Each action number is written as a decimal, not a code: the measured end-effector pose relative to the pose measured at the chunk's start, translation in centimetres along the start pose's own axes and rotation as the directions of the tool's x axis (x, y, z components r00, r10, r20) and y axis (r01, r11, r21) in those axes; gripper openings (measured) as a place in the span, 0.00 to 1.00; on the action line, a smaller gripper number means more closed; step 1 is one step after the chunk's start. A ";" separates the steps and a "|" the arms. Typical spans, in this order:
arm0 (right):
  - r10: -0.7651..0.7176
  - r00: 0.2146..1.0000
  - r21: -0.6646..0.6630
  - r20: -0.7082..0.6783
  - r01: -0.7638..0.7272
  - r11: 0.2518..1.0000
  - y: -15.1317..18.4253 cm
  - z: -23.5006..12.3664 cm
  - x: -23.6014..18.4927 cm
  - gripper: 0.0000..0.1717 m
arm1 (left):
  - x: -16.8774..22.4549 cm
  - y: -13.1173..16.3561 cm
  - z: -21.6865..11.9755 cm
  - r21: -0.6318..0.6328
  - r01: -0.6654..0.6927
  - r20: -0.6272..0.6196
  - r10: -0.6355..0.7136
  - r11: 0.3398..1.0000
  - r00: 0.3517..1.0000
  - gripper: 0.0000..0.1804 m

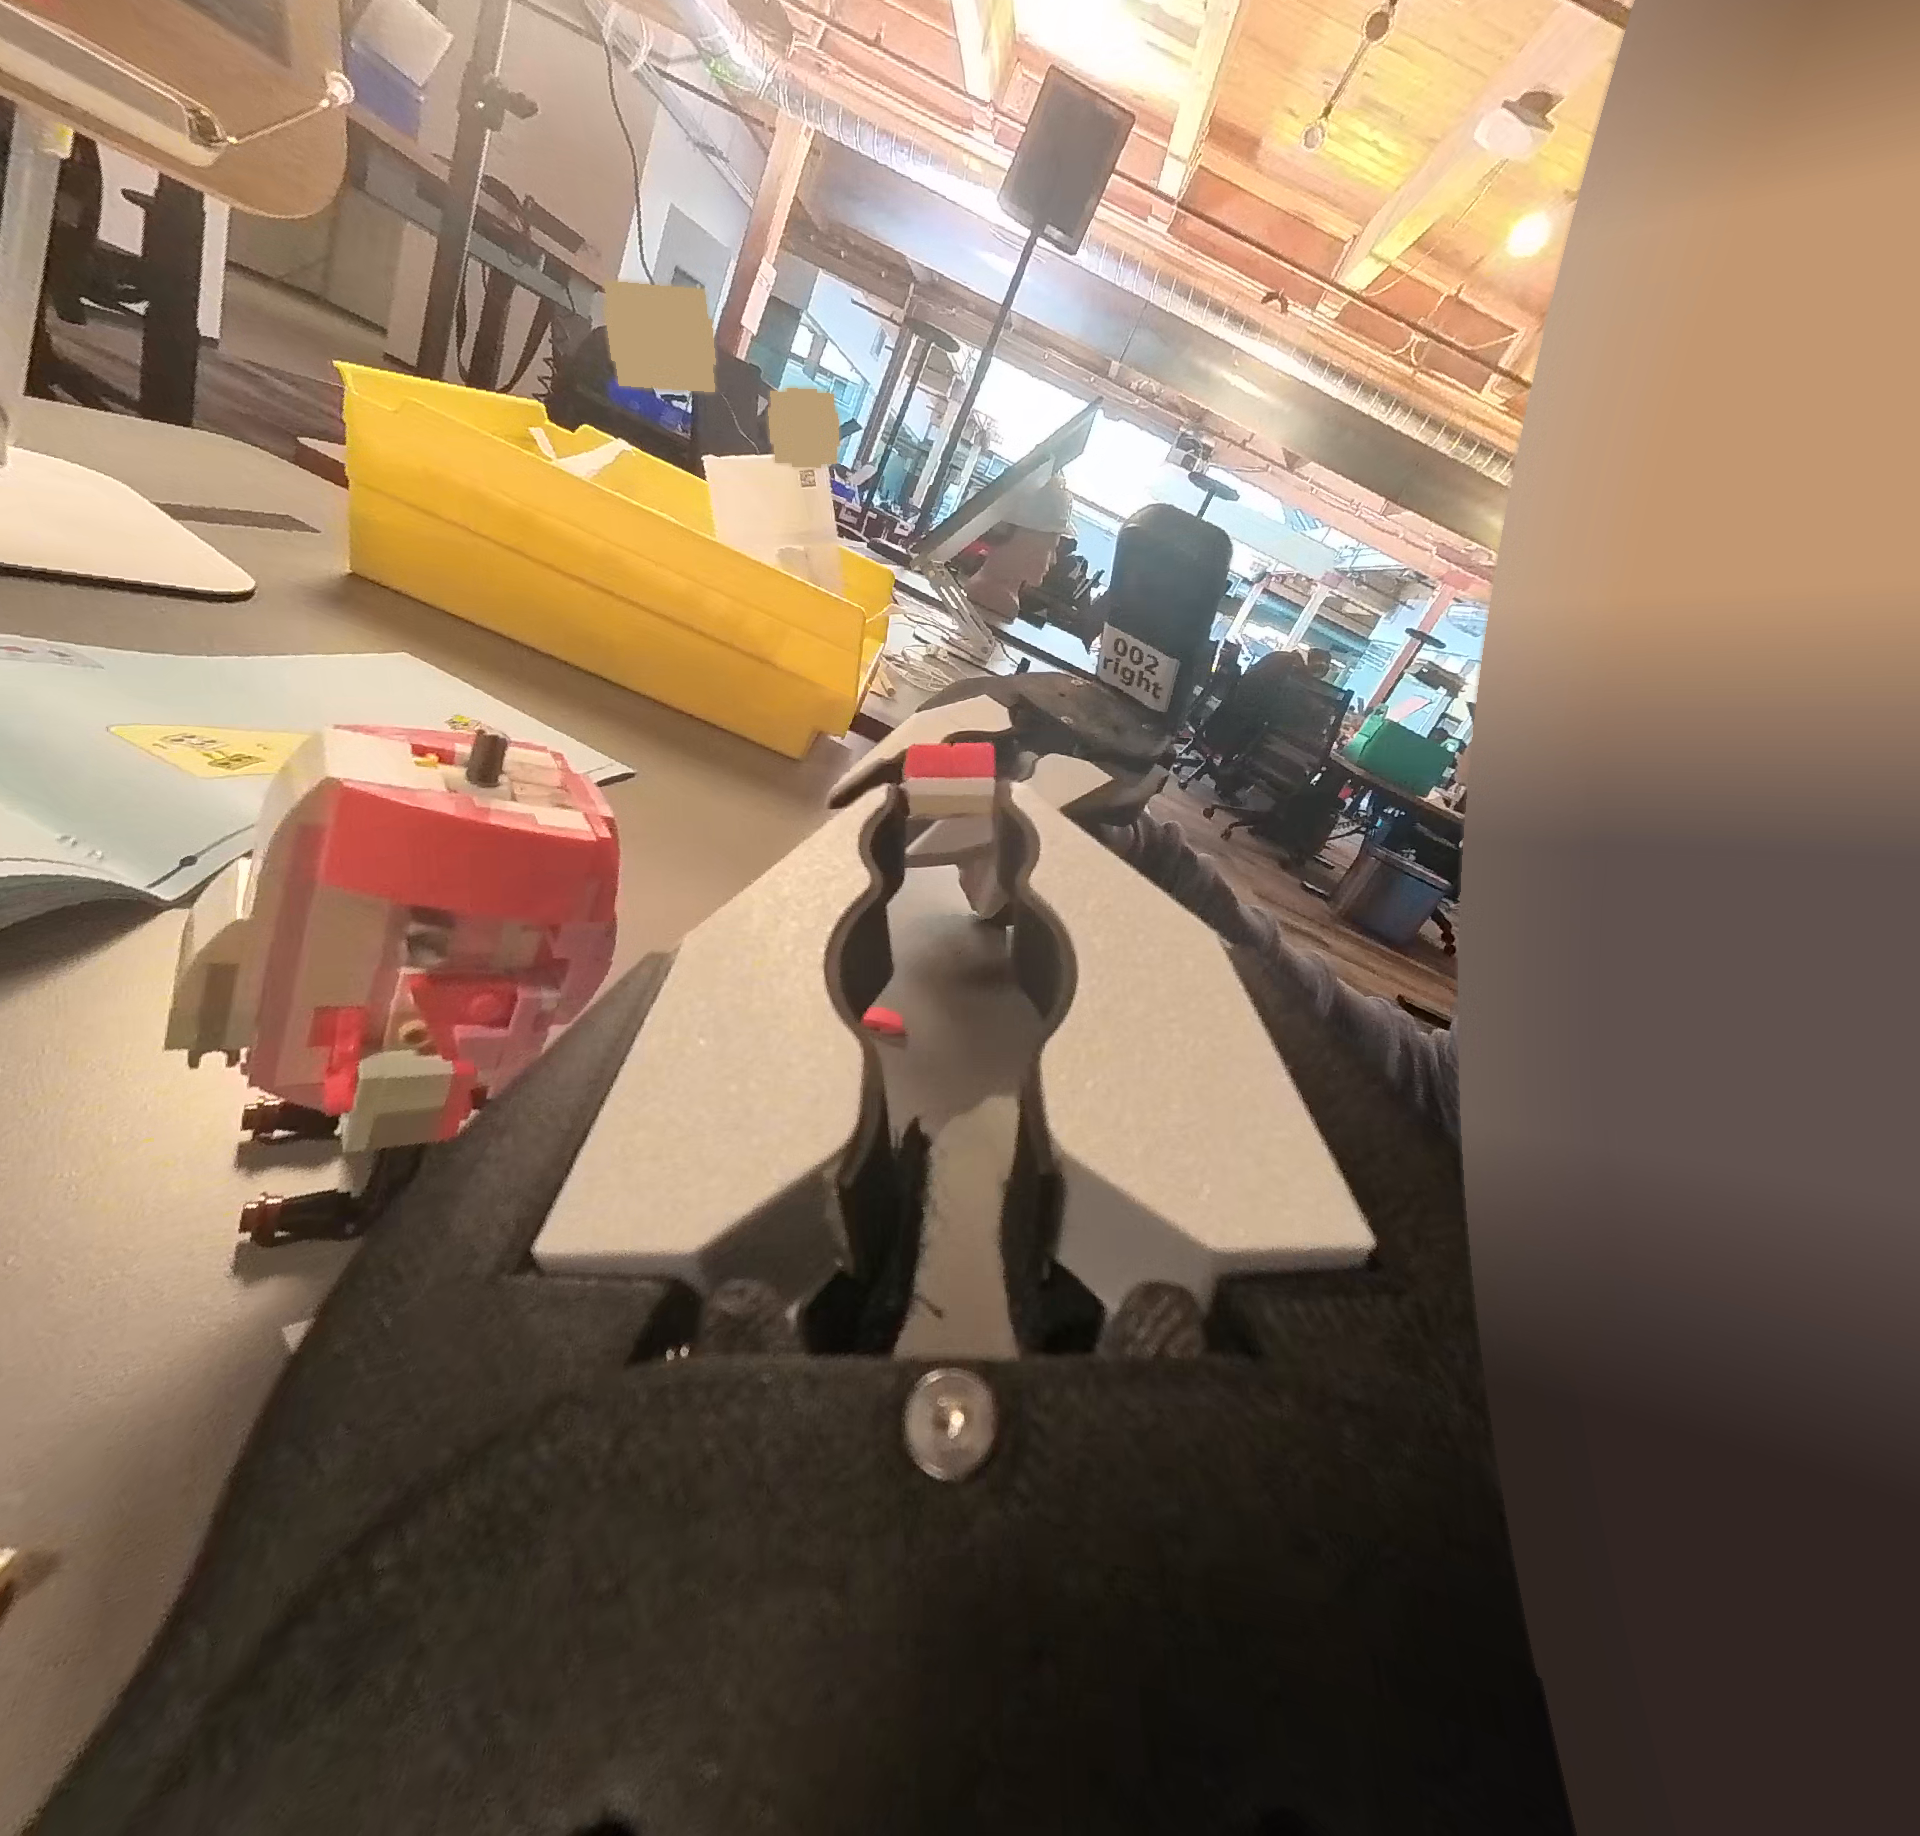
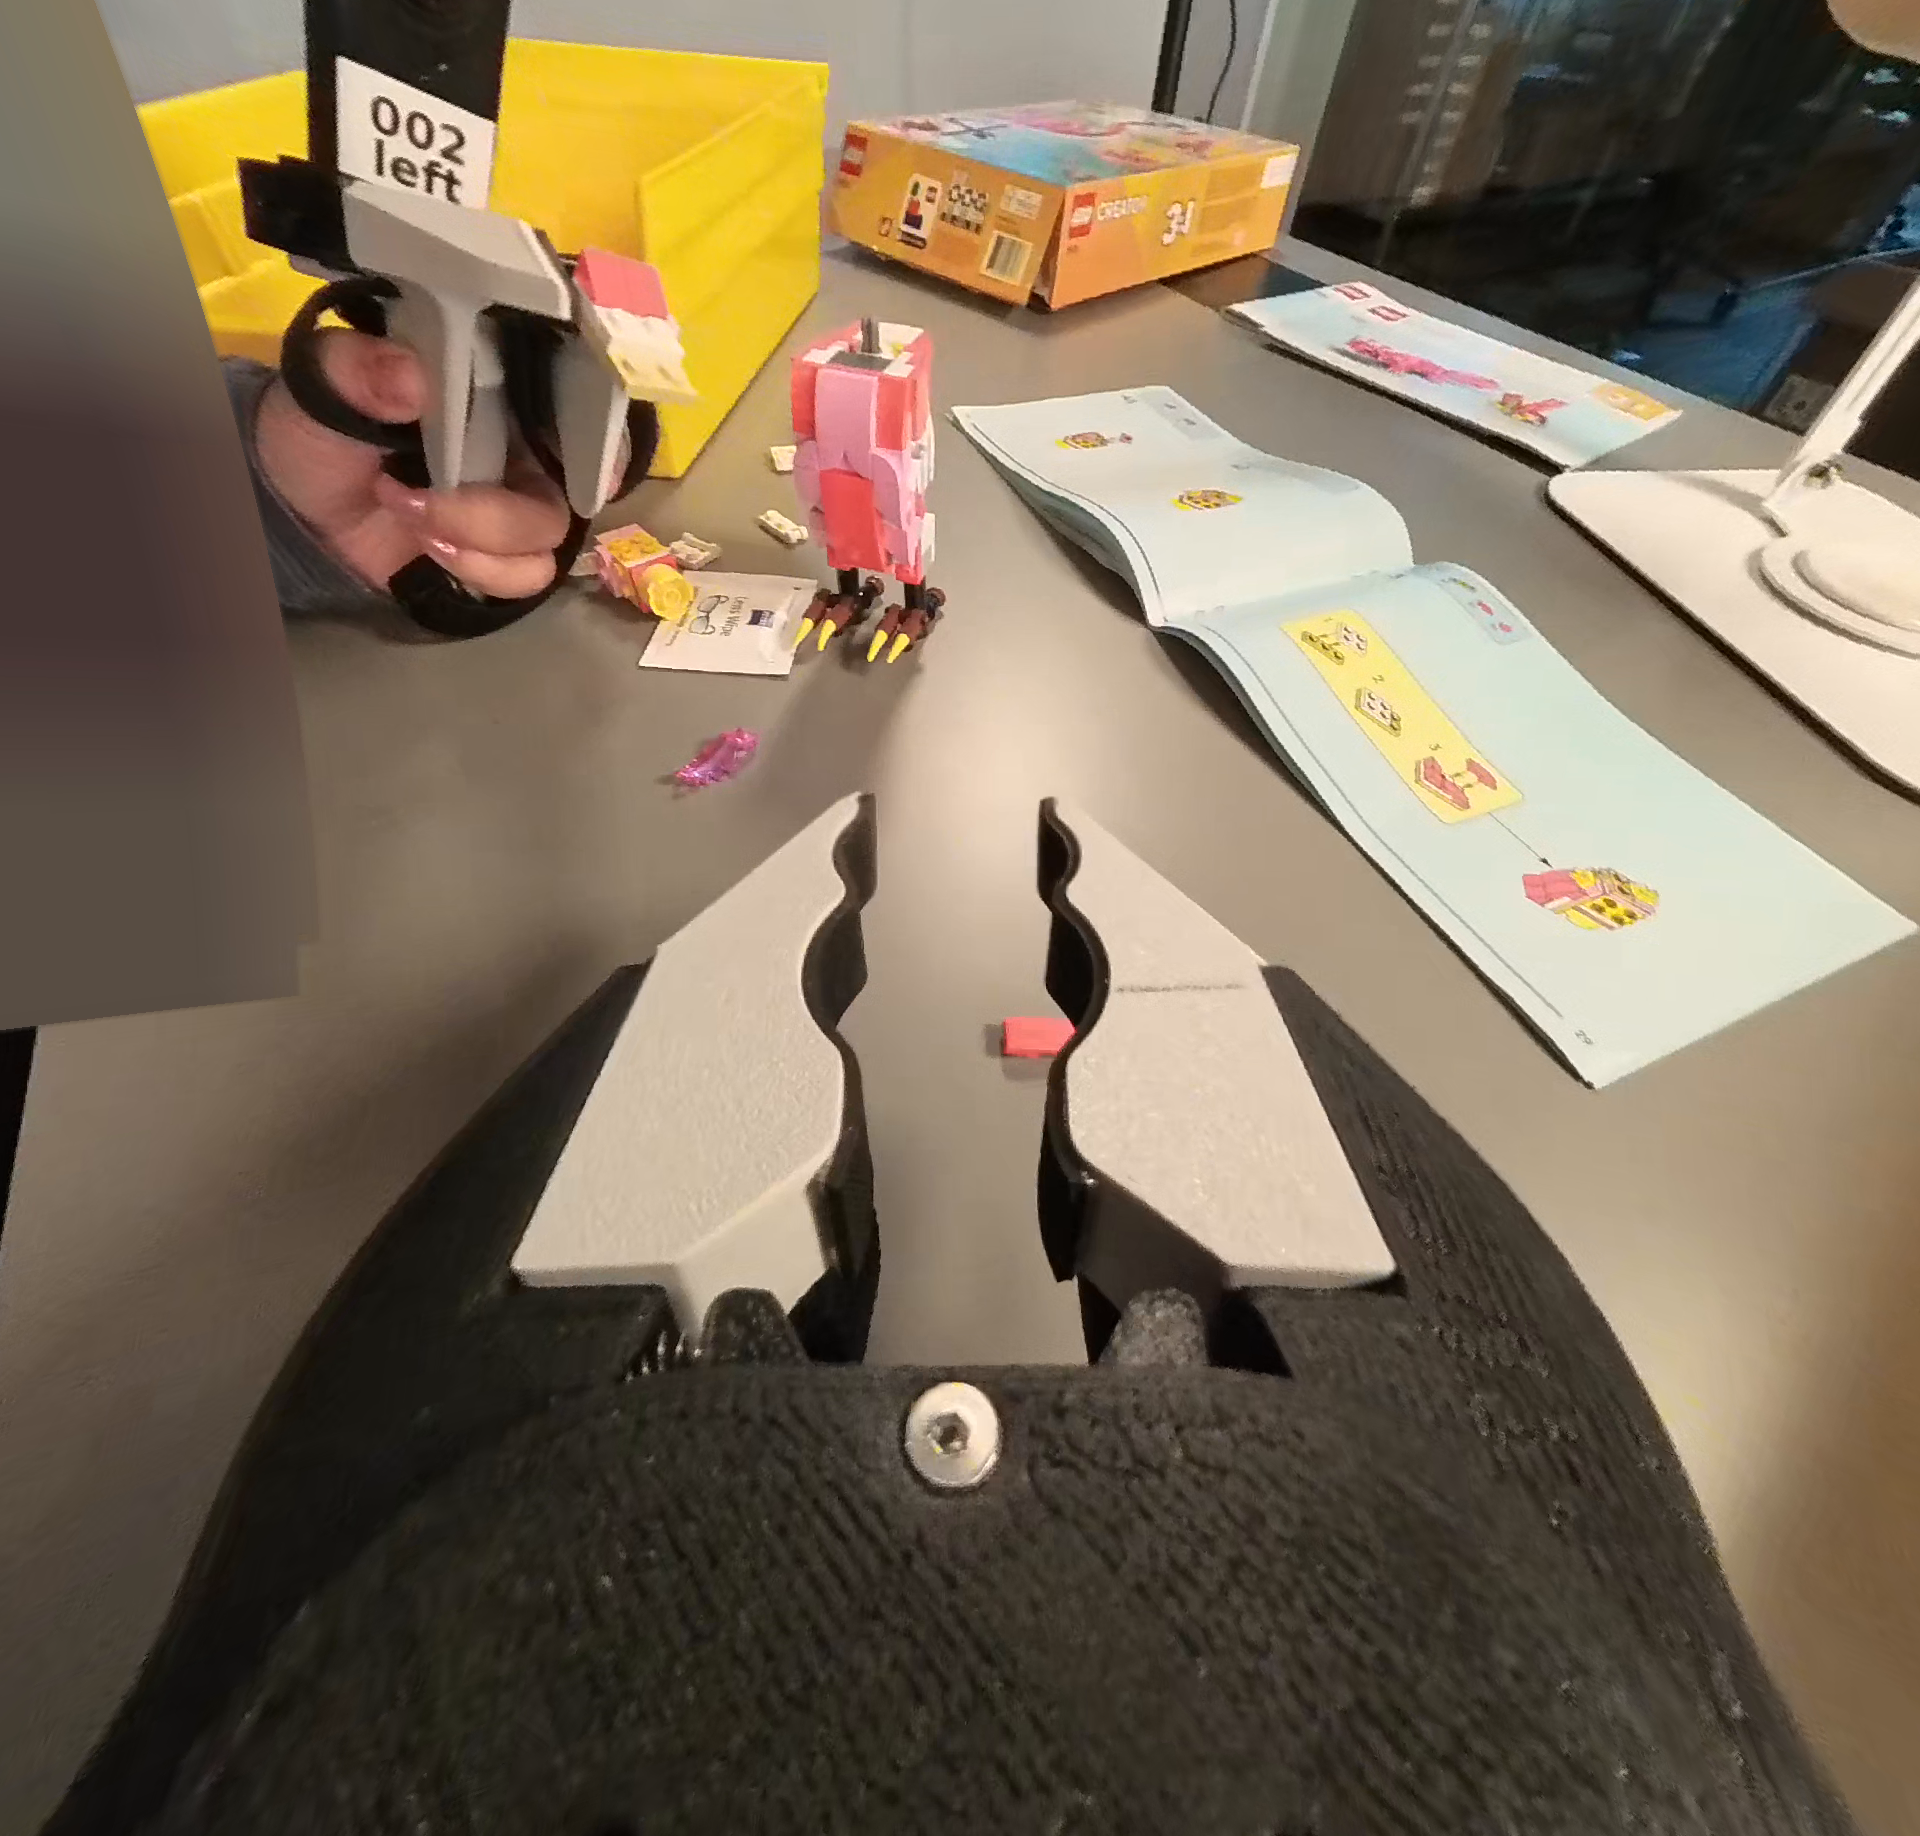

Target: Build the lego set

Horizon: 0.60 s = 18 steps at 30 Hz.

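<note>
Black textured housing and a silver screw closest to the lens, then grey fingers reaching forward. Left gripper (image 1: 948, 784) narrowed onto a small red-and-white brick piece (image 1: 945, 774), pads pressed on its two sides at the very tips; seen from the right wrist view as the same piece (image 2: 634, 332) jutting out of the grey fingers, raised off the table with a hand (image 2: 436, 498) wrapped round the handle. Lower between those fingers, on the grey table (image 1: 125, 1215), a small red brick (image 1: 883, 1019). Left of the fingers, a red, pink and white brick bird body (image 1: 416, 913) on dark feet, close by; beyond it an open instruction booklet (image 1: 208, 747) and a yellow bin (image 1: 603, 550). Past the tips, the other gripper (image 1: 1049, 716).

Right gripper (image 2: 954, 810) spread moderately, nothing between the pads, hovering over bare table. Flat red brick (image 2: 1034, 1036) lying beside the inner edge of the right-hand finger, back from the tips. Ahead and left of the tips, a translucent pink piece (image 2: 717, 756); farther on, the bird body (image 2: 868, 456) standing upright on yellow claws, a white packet (image 2: 727, 623) and loose small bricks (image 2: 649, 565) beside it. Right of the fingers, the open booklet (image 2: 1455, 747); far ahead, an orange set box (image 2: 1060, 197).
</note>
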State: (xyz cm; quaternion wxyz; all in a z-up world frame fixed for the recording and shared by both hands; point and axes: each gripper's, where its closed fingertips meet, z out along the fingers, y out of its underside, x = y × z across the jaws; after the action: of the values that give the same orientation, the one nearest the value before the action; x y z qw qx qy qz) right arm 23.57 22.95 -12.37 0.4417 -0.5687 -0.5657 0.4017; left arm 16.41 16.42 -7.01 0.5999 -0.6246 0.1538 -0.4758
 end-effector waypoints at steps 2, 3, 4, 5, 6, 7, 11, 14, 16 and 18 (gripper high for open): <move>0.058 0.998 -0.037 0.009 -0.058 0.998 0.6 -0.2 -0.1 0.14 | 0.0 0.1 0.0 -0.005 -0.005 0.000 0.005 1.000 1.000 0.08; 0.111 0.993 -0.078 0.026 -0.109 0.991 1.3 -0.3 -0.4 0.12 | 0.0 0.1 0.1 -0.006 -0.005 0.000 0.005 1.000 1.000 0.08; 0.163 0.986 -0.130 0.043 -0.156 0.979 2.2 -0.5 -0.9 0.12 | 0.0 0.1 0.1 -0.005 -0.003 0.000 0.003 1.000 1.000 0.08; 0.195 0.980 -0.180 0.049 -0.184 0.966 3.0 -0.6 -1.4 0.12 | 0.0 0.0 0.0 -0.003 0.001 0.001 -0.001 1.000 1.000 0.08; 0.207 0.977 -0.220 0.048 -0.191 0.956 3.6 -0.7 -1.9 0.12 | -0.1 0.0 0.0 0.000 0.007 0.001 -0.007 1.000 1.000 0.08; 0.208 0.977 -0.252 0.049 -0.189 0.949 4.1 -0.7 -2.3 0.12 | -0.1 0.0 0.0 0.002 0.012 0.000 -0.012 1.000 1.000 0.08; 0.209 0.977 -0.341 0.037 -0.184 0.922 5.6 -0.9 -3.1 0.12 | -0.1 0.0 0.0 -0.002 0.015 -0.003 -0.015 1.000 1.000 0.08; 0.191 0.981 -0.363 0.037 -0.165 0.917 5.8 -0.7 -3.4 0.11 | 0.0 0.1 0.1 -0.010 0.006 -0.003 -0.006 1.000 1.000 0.08; 0.186 0.981 -0.366 0.056 -0.153 0.918 5.7 -0.4 -4.0 0.12 | 0.0 0.1 0.1 -0.011 0.003 -0.003 -0.004 1.000 1.000 0.08; 0.171 0.983 -0.369 0.071 -0.133 0.920 5.6 0.0 -4.4 0.12 | 0.0 0.1 0.1 -0.012 0.006 -0.003 -0.006 1.000 1.000 0.08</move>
State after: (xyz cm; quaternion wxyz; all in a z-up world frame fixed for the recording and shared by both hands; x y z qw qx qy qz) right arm 25.00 18.73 -17.94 0.2671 -0.6614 -0.6061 0.3520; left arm 16.52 16.45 -7.13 0.5945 -0.6278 0.1556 -0.4777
